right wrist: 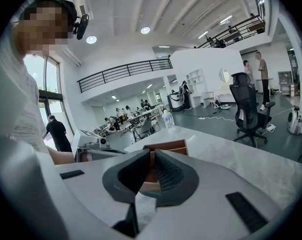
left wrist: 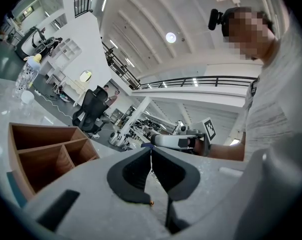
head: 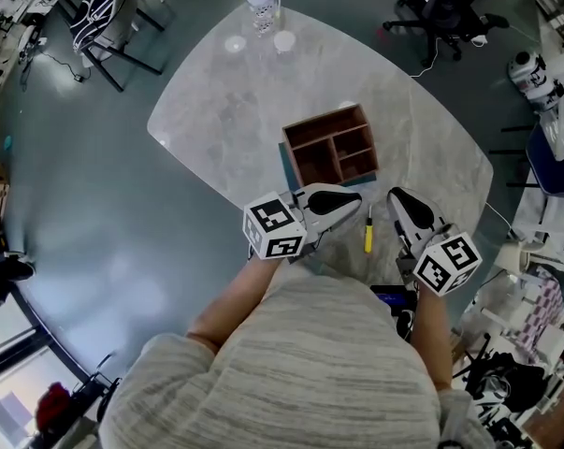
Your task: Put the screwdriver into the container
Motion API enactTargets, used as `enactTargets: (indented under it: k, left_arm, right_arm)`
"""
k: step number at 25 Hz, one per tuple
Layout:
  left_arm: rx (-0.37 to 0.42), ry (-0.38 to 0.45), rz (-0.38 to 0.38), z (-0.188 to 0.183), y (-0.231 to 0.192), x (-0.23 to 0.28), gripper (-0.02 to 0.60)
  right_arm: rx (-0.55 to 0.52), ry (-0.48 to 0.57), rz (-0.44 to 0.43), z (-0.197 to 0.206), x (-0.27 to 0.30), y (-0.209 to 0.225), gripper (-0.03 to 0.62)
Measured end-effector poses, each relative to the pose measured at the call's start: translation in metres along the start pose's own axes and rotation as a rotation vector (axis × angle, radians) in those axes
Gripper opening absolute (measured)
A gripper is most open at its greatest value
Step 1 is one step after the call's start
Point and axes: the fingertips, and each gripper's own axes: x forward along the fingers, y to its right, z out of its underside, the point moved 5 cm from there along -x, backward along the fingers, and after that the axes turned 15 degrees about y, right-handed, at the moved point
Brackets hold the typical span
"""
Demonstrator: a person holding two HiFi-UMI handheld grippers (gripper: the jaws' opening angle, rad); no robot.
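The yellow-handled screwdriver (head: pixel 368 235) lies flat on the grey marble table (head: pixel 235 129), close to the near edge where the person stands. Its dark shaft points toward the container (head: pixel 321 122). It sits just short of the container's near side, apart from it and touching neither tool.

The left gripper (head: pixel 352 198) hovers just left of the screwdriver. In the left gripper view its black pads (left wrist: pixel 135 171) meet at the tips, with nothing between them. The right gripper (head: pixel 398 199) hangs just right of the screwdriver. The right gripper view likewise shows its jaws drawn together on nothing, with the container (right wrist: pixel 168 145) straight ahead past the tips.

The container is a brown wooden box split into compartments, one long one along its far side and smaller ones nearer. It stands around the middle of the table, with a teal strip (head: pixel 286 165) showing along its left side.

Each gripper carries a cube (head: pixel 274 227) with black-and-white square markers, the only clear print here. A patterned bottle (head: pixel 261 6) with a yellow top stands at the table's far edge, its print too small to read. Two small white cups (head: pixel 235 44) sit beside it.
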Motion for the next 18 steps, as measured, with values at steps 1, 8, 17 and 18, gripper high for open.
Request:
enactTargets:
  k: [1, 8, 17, 18]
  left_arm:
    - [0.000, -0.001, 0.001, 0.001, 0.000, 0.000, 0.015]
    - [0.014, -0.031, 0.003, 0.006, -0.001, 0.002, 0.015]
    - [0.017, -0.072, 0.003, 0.026, -0.001, 0.004, 0.015]
    - [0.015, -0.076, 0.004, 0.027, 0.000, 0.003, 0.015]
  right_arm:
    - [-0.004, -0.001, 0.010, 0.001, -0.001, 0.002, 0.014]
    - [-0.014, -0.056, 0.039, 0.014, 0.003, 0.017, 0.014]
    - [0.017, -0.175, 0.112, 0.055, 0.011, 0.048, 0.026]
    - [0.028, -0.190, 0.123, 0.061, 0.011, 0.051, 0.055]
